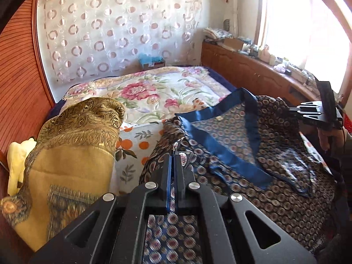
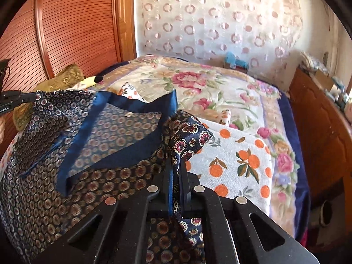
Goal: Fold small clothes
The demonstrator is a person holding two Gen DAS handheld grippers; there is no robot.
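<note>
The patterned garment (image 1: 275,198) is glossy, satiny cloth; the orange-print towel (image 2: 242,154) matt cotton; the wardrobe (image 2: 72,28) ribbed, varnished wood.

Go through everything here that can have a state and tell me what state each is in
Left tongs: shut on the patterned scarf's edge.
Right tongs: shut on another part of it.
Patterned scarf: partly folded, blue border turned over, pinched parts raised.
Gold scarf: heaped, unfolded.
Orange-print cloth: spread flat.

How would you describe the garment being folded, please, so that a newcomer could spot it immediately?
On the floral bedspread lies an orange-print cloth; the garment sprawls across its left part. It is navy with small round medallions and a plain blue band, unlike the gold paisley fabric beside it.
</note>
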